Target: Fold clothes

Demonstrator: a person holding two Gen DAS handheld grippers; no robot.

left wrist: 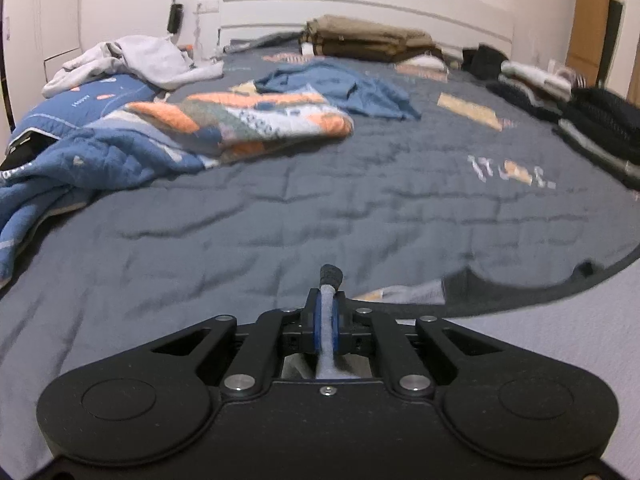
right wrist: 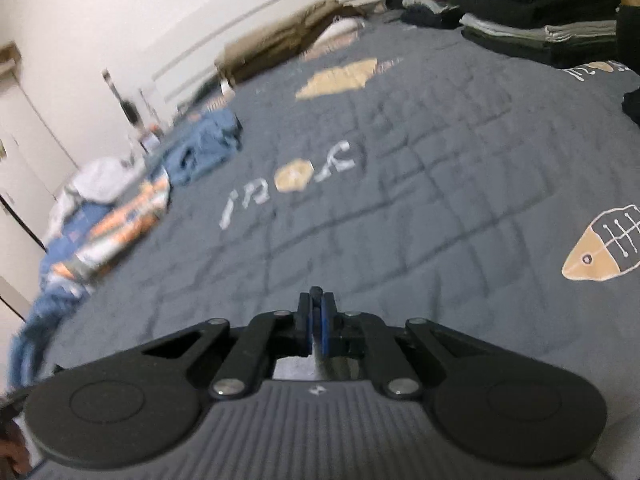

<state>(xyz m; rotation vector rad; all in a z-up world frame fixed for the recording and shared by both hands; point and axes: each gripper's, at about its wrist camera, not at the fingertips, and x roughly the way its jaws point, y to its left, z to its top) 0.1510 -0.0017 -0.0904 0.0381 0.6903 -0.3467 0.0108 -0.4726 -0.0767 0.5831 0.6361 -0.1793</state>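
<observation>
While both grippers pinch the light grey garment (left wrist: 329, 312), left gripper (left wrist: 329, 320) and right gripper (right wrist: 316, 320) clamped on thin edges just above the bedspread (left wrist: 280, 220), I treat it as soft, light, limp.

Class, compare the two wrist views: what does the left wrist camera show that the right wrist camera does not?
Left only: a light grey fabric strip with a dark cuff pinched in the shut left gripper. Right only: a tan fish print on the quilt, beyond the shut right gripper. Both: the grey quilted bedspread, crumpled blue garment and stack of dark folded clothes.
</observation>
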